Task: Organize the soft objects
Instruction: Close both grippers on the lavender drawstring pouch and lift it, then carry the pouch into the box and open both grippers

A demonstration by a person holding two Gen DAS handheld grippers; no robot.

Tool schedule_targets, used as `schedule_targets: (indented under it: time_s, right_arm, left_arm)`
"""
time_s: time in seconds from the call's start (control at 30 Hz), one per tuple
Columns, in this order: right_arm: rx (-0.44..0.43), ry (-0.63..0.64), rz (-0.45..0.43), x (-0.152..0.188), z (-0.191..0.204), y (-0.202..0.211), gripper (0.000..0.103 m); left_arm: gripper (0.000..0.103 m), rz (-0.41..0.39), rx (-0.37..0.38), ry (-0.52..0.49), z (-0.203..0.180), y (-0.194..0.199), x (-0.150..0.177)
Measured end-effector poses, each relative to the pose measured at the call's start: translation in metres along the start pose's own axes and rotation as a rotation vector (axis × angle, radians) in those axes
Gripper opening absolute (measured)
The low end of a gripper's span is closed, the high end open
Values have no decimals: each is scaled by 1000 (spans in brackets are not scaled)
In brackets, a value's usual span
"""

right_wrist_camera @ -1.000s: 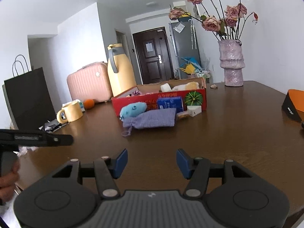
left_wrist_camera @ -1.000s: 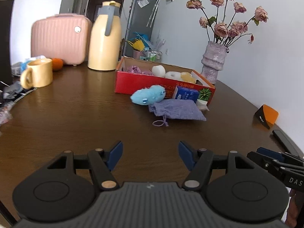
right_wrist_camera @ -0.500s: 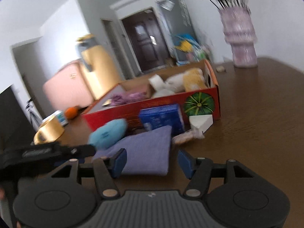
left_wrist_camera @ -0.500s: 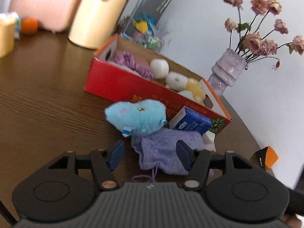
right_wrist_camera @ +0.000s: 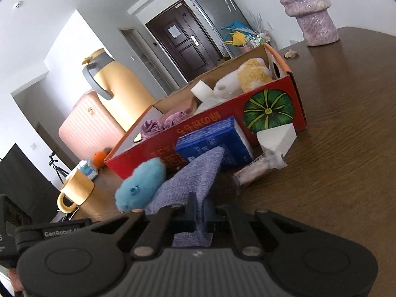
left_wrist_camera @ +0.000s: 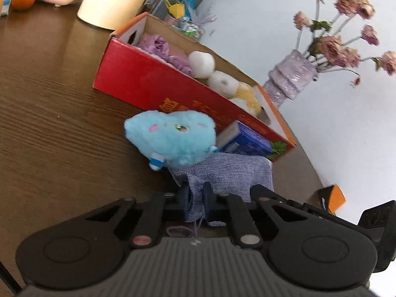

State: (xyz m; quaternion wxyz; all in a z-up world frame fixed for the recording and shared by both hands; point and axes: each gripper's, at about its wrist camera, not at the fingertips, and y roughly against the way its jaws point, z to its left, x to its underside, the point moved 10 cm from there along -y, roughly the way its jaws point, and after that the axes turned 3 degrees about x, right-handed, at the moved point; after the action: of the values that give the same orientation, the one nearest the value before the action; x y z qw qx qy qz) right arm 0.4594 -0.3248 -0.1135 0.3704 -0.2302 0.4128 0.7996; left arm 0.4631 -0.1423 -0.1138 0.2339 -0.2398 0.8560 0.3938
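Both hand-held grippers, left [left_wrist_camera: 196, 201] and right [right_wrist_camera: 198, 212], have just closed and pinch the lilac cloth pouch [left_wrist_camera: 222, 173] at opposite ends. Limp, light, likely to sag; the blue plush [left_wrist_camera: 170, 138] rests on it. Red box [left_wrist_camera: 148, 84] just behind; open surface [left_wrist_camera: 49, 136] leftward.

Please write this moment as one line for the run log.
left gripper: shut on purple pouch | right gripper: shut on purple pouch | blue plush: beside pouch, outside red box
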Motion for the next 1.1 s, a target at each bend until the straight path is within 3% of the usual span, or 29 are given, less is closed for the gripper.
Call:
schedule_targets:
  time_s: [0.13,0.37,0.7,0.9,1.0,1.1]
  right_arm:
    - [19,60,-21,22,12,42,5]
    - [43,68,5,89,20,118,5]
    - [38,123,-66,115,45,170,5]
    - [15,146,-110,95,57,181,5]
    - [-2,197,-152,53,69,174,5]
    - [-19,227,-193,-13,78,154,5]
  left_arm:
    - [10,17,12,-62,-15,28,25]
    - [10,89,37,-125,-29,86,101]
    - [10,4,50,-207,-56,144,129]
    - [10,-58,71,-234,-69,154,107]
    - [10,-121,90,-274,-84,149,66]
    - [10,-149,105,-274,-101,129,0]
